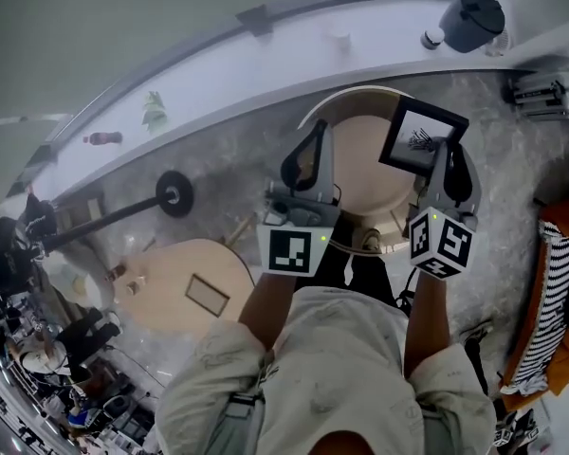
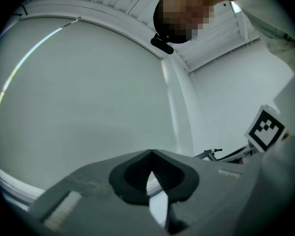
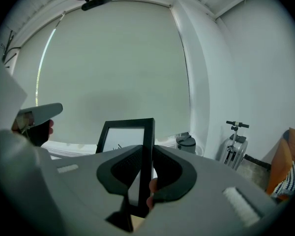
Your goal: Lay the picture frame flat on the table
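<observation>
Gripping the picture frame (image 1: 422, 133) by one side edge with the right gripper (image 1: 448, 159), up in the air over the far right part of the round wooden table (image 1: 358, 173). Not yet resting on the tabletop. Closer to upright than flat, judging from the right gripper view, with the picture frame (image 3: 123, 132) rising out of the pads in front of the pale wall.

So far, by the look of it, only the pick-up done. Left to do: lowering to the wood, tipping over until flat, then letting go.

Right gripper (image 3: 146, 154) partly closed, pads pressed on the thin black border, one on each face. Nothing else touched.

Left gripper (image 1: 317, 131) just left of the frame, over the near left part of the same table, well clear of the frame. In its own view, left gripper (image 2: 151, 160) tips pressed together, only a sliver of light lower down between the pads, nothing pinched.
</observation>
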Available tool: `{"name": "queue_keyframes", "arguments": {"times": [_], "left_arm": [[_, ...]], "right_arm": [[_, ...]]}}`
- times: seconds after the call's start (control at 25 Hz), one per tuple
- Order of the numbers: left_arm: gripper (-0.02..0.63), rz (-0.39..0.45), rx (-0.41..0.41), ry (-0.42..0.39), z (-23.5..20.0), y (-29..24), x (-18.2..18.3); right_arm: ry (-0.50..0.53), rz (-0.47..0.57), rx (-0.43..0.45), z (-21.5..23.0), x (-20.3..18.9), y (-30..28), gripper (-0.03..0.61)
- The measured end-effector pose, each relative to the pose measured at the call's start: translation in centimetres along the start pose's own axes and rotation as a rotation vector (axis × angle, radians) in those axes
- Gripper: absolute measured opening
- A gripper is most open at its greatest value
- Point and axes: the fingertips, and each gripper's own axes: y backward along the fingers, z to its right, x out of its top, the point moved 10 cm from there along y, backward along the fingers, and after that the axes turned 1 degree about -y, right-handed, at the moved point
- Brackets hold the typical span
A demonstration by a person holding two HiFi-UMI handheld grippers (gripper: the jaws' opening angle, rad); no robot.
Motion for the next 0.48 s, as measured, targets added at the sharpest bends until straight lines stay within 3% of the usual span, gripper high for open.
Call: {"name": "queue_keyframes", "arguments": {"times": [0.48], "left_arm": [[0.003, -0.069, -0.012, 0.020, -0.5, -0.9, -4.1]], "right_arm": [[-0.024, -0.156, -0.007, 0.0, -6.2, -4.1, 0.071]]}}
